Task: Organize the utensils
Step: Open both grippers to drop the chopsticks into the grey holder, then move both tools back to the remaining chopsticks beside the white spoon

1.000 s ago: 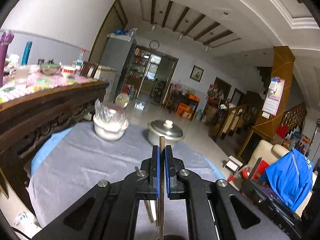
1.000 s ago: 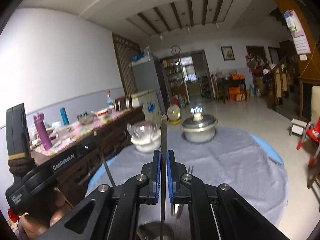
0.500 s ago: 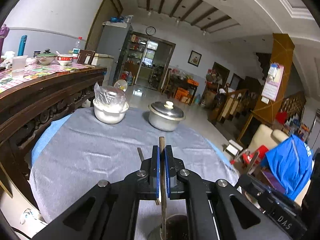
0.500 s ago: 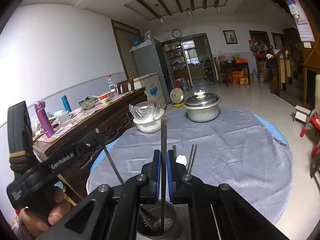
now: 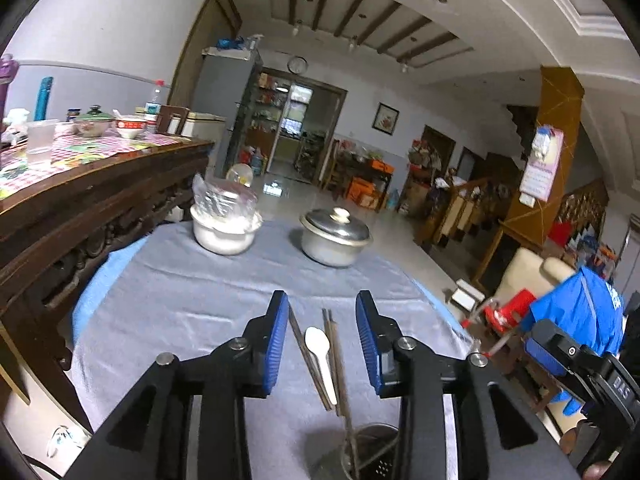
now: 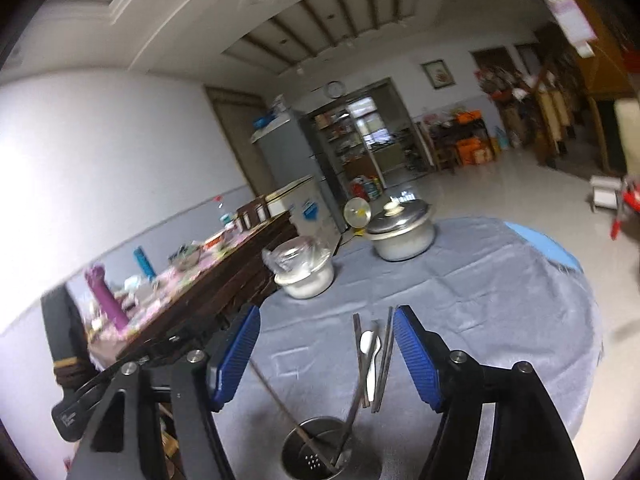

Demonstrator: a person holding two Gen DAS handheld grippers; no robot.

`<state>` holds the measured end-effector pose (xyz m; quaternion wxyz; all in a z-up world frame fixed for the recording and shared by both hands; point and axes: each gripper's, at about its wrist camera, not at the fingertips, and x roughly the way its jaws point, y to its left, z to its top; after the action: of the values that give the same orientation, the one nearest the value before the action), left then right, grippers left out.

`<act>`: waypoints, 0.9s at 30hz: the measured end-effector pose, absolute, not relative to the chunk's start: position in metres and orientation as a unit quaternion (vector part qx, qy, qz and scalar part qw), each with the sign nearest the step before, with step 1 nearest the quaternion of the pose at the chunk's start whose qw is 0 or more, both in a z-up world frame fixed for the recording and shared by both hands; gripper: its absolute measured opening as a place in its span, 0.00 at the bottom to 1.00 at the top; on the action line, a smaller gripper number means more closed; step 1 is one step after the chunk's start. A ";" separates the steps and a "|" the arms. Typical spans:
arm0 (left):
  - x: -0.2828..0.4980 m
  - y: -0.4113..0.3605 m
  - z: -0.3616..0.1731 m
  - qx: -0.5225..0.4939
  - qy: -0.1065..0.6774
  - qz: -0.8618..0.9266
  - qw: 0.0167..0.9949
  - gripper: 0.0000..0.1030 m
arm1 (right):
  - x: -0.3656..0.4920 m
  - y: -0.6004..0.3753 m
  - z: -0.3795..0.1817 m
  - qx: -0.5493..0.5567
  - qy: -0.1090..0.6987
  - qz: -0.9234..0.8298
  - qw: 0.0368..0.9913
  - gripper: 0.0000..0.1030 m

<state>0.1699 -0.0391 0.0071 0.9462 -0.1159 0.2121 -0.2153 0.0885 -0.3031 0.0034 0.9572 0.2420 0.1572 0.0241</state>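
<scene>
**Over the utensil cup, both grippers letting go**

Above the gray tablecloth [image 5: 180,300] we've got the left gripper [image 5: 322,342] and right gripper [image 6: 326,354] with jaws opening, nothing between the pads. Two chopsticks [image 6: 280,400] lean in the perforated steel cup [image 6: 316,454]. The white spoon [image 5: 320,356] and more chopsticks [image 5: 334,356] lie on the cloth just behind it.

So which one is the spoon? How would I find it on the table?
Look at the round table's grey cloth, on the near side just beyond the metal utensil cup. The spoon lies flat among dark chopsticks. It is the only white, rounded utensil there.
</scene>
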 end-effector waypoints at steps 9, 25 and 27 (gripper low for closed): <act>0.194 0.004 -0.004 -0.162 0.243 -0.143 0.946 0.49 | 0.084 -0.352 -0.016 0.306 0.173 -0.030 0.936 0.70; 0.229 0.008 -0.070 -0.133 0.368 -0.082 0.917 0.52 | 0.108 -0.387 -0.079 0.372 0.267 -0.051 0.887 0.48; 0.234 0.006 -0.078 -0.129 0.378 -0.085 0.913 0.52 | 0.113 -0.388 -0.089 0.378 0.279 -0.049 0.881 0.48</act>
<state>0.2341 0.0060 -0.0776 0.9127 -0.1293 0.3782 -0.0848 0.1131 -0.3882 -0.0893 0.8813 0.3780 0.2793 -0.0489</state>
